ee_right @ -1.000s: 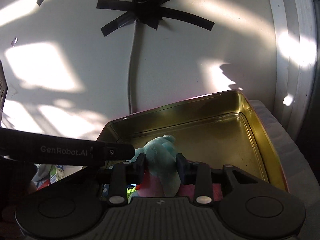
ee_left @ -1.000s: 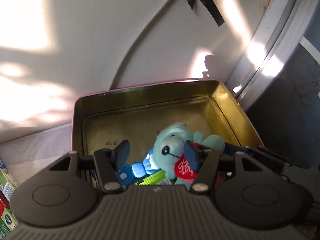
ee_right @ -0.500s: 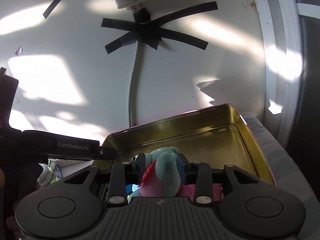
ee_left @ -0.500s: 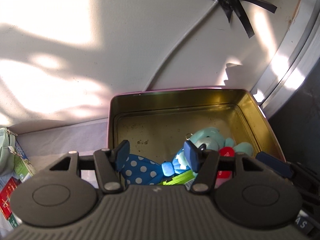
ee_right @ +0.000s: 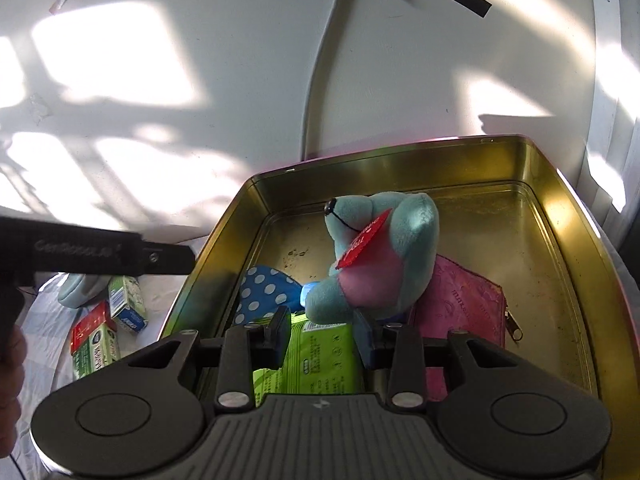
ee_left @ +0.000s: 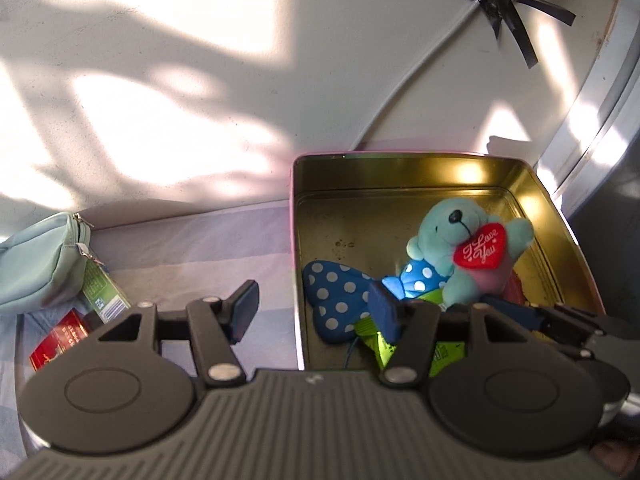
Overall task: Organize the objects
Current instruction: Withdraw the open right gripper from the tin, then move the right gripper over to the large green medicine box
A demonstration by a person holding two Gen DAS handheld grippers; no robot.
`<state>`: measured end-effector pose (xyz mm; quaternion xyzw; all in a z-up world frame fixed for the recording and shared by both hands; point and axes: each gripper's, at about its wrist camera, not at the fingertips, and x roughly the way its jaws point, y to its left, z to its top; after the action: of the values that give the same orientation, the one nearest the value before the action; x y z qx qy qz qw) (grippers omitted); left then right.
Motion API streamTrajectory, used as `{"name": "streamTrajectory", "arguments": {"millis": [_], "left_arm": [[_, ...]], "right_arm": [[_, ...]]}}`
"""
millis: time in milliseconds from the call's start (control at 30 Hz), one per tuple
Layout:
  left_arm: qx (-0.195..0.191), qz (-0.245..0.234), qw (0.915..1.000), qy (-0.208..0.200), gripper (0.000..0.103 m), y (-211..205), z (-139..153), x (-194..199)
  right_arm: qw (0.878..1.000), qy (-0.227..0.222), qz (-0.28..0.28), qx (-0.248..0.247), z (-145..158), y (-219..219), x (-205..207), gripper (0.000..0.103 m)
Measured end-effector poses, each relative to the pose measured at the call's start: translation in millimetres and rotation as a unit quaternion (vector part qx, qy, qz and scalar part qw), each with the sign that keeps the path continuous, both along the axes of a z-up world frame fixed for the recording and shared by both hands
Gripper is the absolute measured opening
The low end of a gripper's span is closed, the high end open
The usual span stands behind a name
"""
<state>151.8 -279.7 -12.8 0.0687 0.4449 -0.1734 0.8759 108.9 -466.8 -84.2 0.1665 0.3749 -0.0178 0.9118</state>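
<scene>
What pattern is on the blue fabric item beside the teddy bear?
White polka dots on the blue fabric item; clearest in the left wrist view.

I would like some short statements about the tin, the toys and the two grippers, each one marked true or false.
1. The teddy bear lies inside the gold tin. True.
2. The bear carries a blue star. False: it carries a red heart.
3. The left gripper holds the bear. False: its jaws are open and hold nothing.
4. A pink pouch lies in the tin. True.
5. The small cartons are in the tin. False: they lie outside it.
</scene>
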Motion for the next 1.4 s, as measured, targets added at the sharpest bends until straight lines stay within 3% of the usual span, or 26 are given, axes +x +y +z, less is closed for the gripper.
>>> {"name": "streamTrajectory", "arguments": {"millis": [100,233,533,700,933,1133,1400], "left_arm": [[0.002,0.009,1.0,-0.002,0.063,12,1,-8],[0.001,0.018,0.9998,-0.002,0.064,31,1,-21],[-0.003,0.035,0.9993,0.008,0.065,92,-7,-73],[-0.008,0.048,0.9988,0.006,0.065,127,-11,-98],[-0.002,0.109,0.994,0.008,0.066,191,-23,-124],[-0.011,0.174,0.9841,0.032,0.066,250,-40,-139],[-0.018,0.2,0.9786,0.043,0.066,303,-46,-144]], "right_arm": [[1.0,0.006,-0.026,0.007,-5,-7,6,0.036],[1.0,-0.01,-0.017,0.024,2,-5,-15,0.036],[0.999,-0.03,-0.002,0.035,26,34,-79,0.036],[0.999,-0.028,-0.003,0.035,36,53,-87,0.036],[0.997,-0.036,0.065,0.024,50,110,-77,0.036],[0.991,-0.02,0.13,0.016,44,166,-72,0.037],[0.985,0.012,0.172,0.011,34,228,-72,0.037]]}}
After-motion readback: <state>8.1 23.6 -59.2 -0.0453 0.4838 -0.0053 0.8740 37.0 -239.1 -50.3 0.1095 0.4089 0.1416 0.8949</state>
